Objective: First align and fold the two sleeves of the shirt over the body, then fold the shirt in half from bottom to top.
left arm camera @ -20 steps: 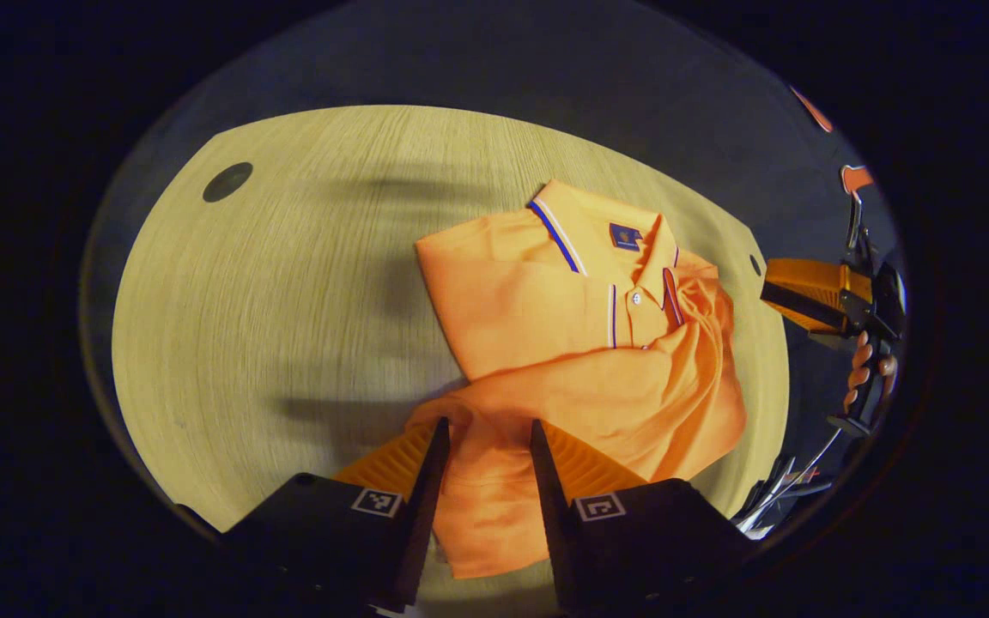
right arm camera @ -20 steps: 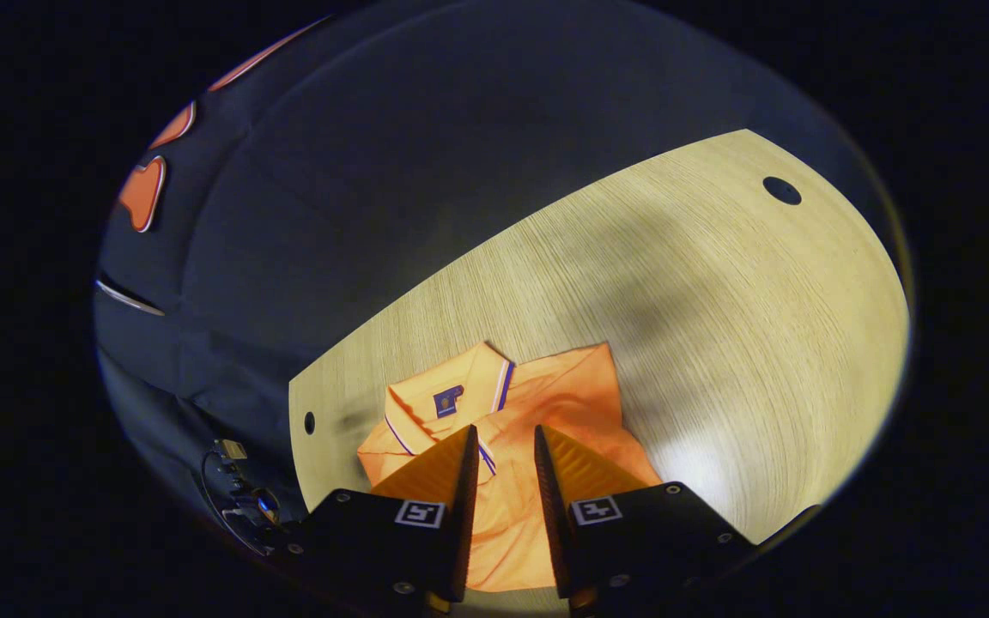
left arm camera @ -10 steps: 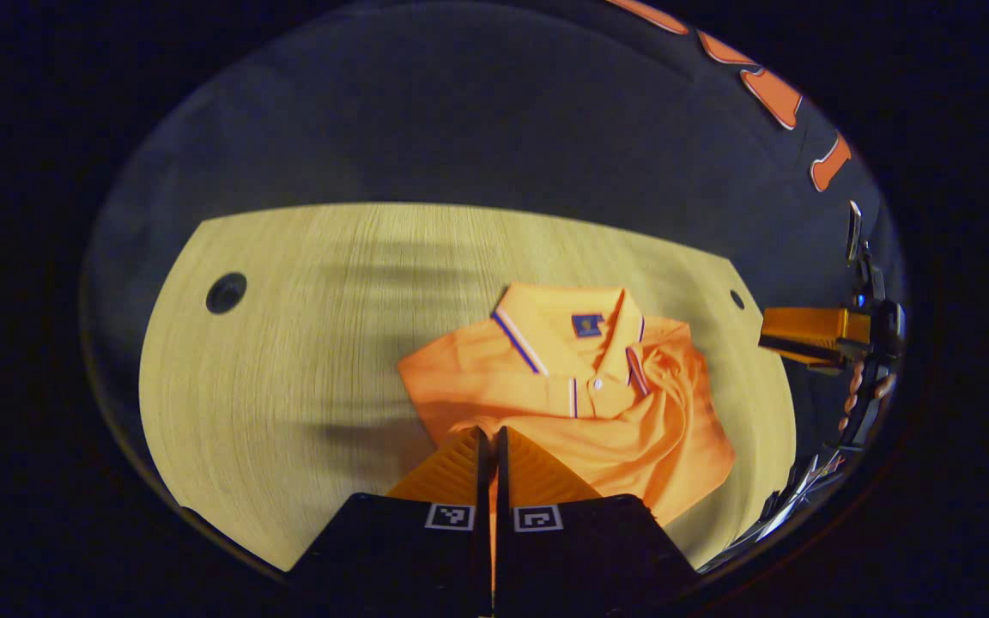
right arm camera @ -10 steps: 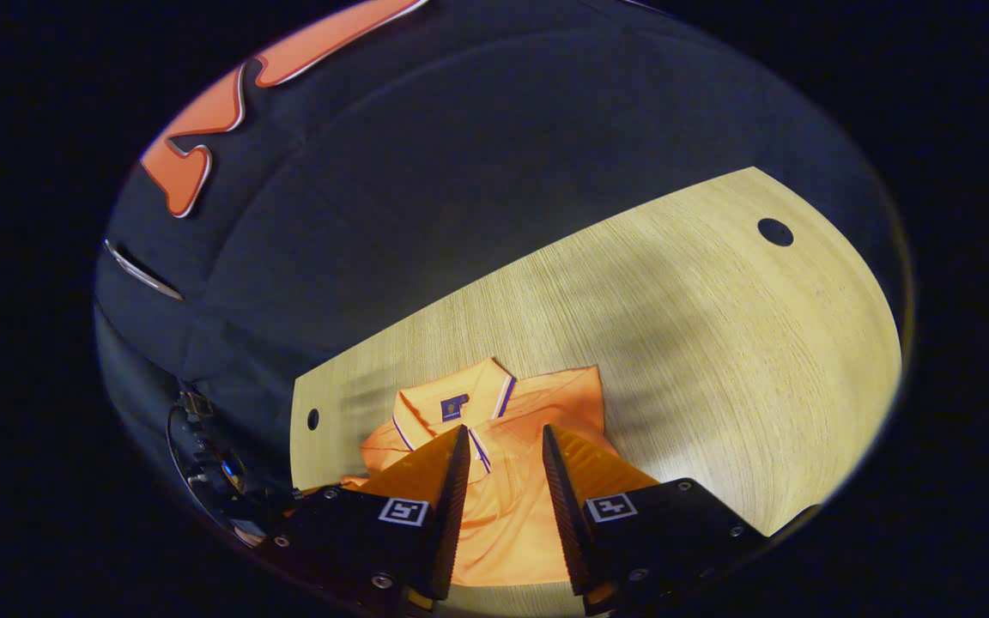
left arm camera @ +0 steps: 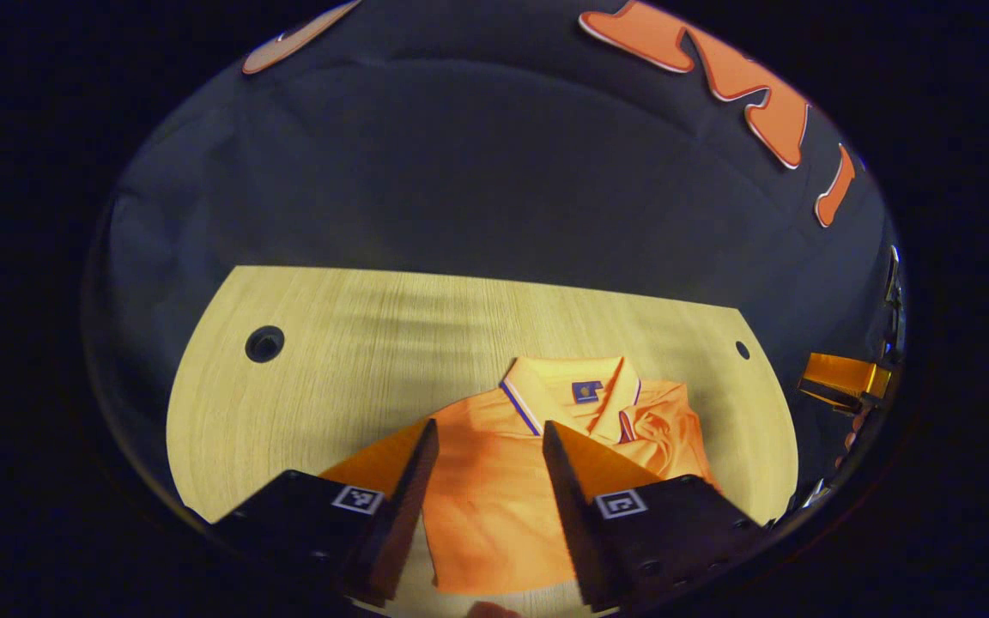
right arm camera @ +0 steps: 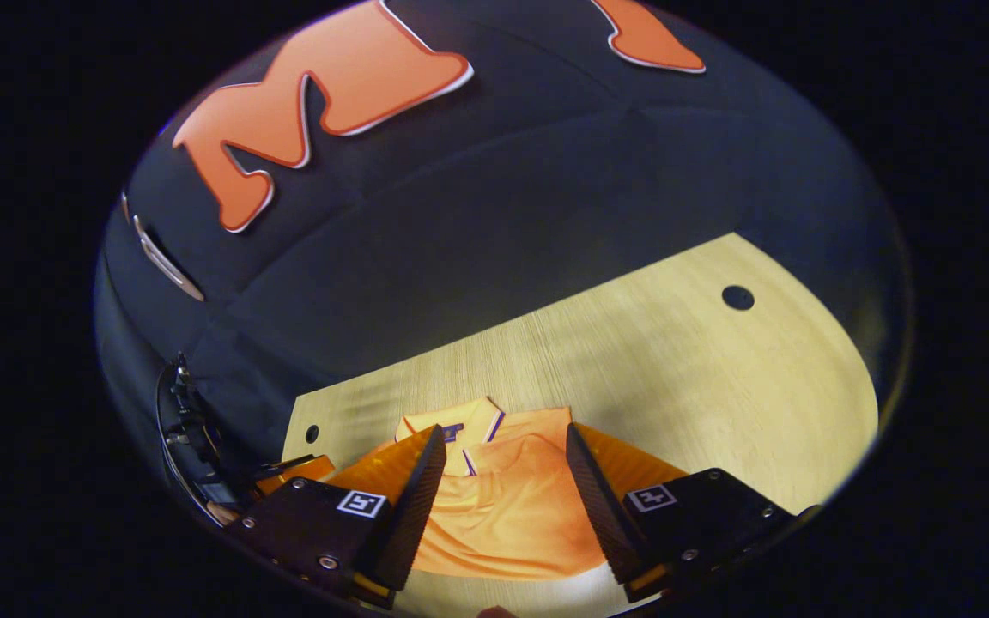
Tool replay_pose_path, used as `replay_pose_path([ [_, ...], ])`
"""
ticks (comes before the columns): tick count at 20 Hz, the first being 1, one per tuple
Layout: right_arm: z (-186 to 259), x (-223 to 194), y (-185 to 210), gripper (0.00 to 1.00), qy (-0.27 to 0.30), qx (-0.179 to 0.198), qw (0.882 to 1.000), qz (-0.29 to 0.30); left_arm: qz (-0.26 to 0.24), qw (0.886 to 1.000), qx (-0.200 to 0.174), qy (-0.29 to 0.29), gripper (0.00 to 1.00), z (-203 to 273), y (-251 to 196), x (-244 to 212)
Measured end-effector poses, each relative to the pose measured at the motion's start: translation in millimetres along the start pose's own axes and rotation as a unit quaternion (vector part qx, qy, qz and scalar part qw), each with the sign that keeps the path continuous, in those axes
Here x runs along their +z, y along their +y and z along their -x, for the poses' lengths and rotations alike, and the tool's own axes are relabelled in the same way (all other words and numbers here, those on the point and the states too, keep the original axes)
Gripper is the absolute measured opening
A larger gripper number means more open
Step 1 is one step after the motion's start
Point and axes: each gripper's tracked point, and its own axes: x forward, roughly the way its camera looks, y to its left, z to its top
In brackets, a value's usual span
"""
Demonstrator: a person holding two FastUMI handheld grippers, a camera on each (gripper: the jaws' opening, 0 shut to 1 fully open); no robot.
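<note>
An orange polo shirt (left arm camera: 486,515) lies folded into a compact block on the wooden table (left arm camera: 331,343), its striped collar (left arm camera: 572,390) at the far end. Some fabric is bunched to the right of the collar. My left gripper (left arm camera: 488,427) hovers open above the shirt's near part, holding nothing. In the right gripper view the same shirt (right arm camera: 503,515) lies below my right gripper (right arm camera: 505,429), which is also open with nothing in it. The right gripper (left arm camera: 842,382) also appears at the far right of the left gripper view, off the table's edge.
The table has a large round hole (left arm camera: 264,343) at the far left and a small one (left arm camera: 743,349) at the far right. Black cloth wall stands behind the table. Cables (right arm camera: 185,429) hang by the table's left edge in the right gripper view.
My left gripper, shut on the shirt's lower fabric half a second ago, has opened and let it go. Both grippers have drawn back and tilted up. The shirt now lies flatter.
</note>
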Motion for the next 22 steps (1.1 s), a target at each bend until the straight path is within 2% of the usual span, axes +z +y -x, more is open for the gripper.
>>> replay_pose_path([
  [2, 23, 11, 5, 0.92, -0.036, 0.000, 0.999, 0.023, -0.027, 0.999, 0.012, -0.044, 0.94, 28, -7, 16],
  [8, 100, 13, 18, 0.97, -0.113, 0.018, 0.987, 0.113, -0.051, 0.989, 0.017, -0.139, 0.94, 127, -48, 28],
  [10, 130, 13, 37, 0.98, -0.137, 0.025, 0.980, 0.140, -0.058, 0.983, 0.020, -0.172, 0.93, 164, -58, 25],
  [17, 210, 5, 57, 0.98, -0.212, 0.061, 0.959, 0.179, -0.070, 0.962, 0.038, -0.261, 0.93, 276, -94, 11],
  [22, 255, -2, 59, 0.98, -0.269, 0.076, 0.936, 0.213, -0.070, 0.945, 0.060, -0.313, 0.93, 329, -111, -15],
])
